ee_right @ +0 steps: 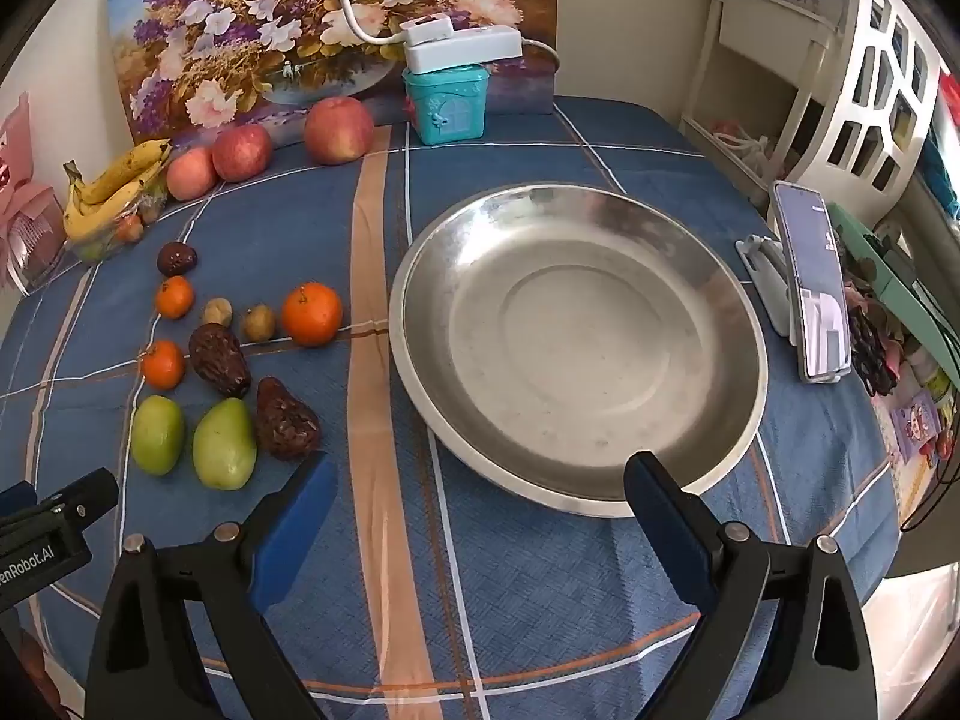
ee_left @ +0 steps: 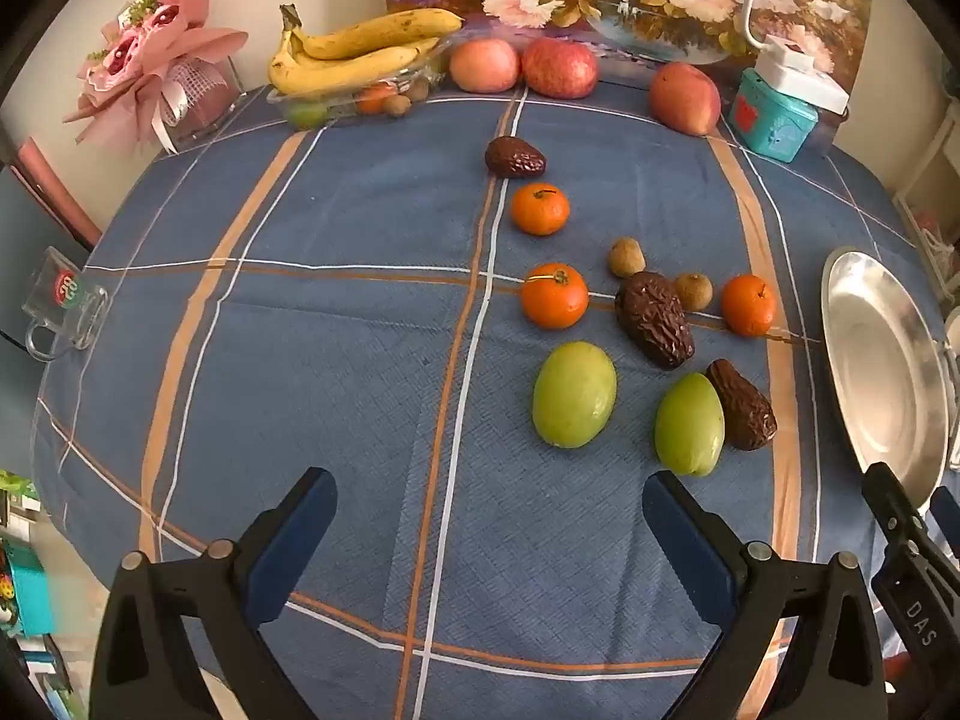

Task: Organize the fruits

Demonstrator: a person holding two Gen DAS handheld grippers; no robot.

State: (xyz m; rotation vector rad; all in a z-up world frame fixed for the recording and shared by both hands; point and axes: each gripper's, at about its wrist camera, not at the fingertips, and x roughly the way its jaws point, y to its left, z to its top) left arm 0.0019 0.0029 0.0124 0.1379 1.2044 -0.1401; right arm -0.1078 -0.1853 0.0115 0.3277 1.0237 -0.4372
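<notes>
blue plaid worktop (ee_left: 336, 360): left claw (ee_left: 489, 516) spread, tilted down, nothing between its jaws; green fruits (ee_left: 574, 394) just ahead. right claw (ee_right: 480, 498) spread over steel plate (ee_right: 414, 324) rim. flower painting (ee_right: 240, 30) behind.

At the back of my counter a flower painting (ee_right: 252, 30) leans on the wall, with a teal box (ee_right: 447, 102) in front of it and a white power strip (ee_right: 462, 45) lying on top. A pink bouquet (ee_left: 144, 60) stands far left, a glass mug (ee_left: 60, 306) nearer. A phone (ee_right: 816, 294) rests on its stand at the right.
</notes>
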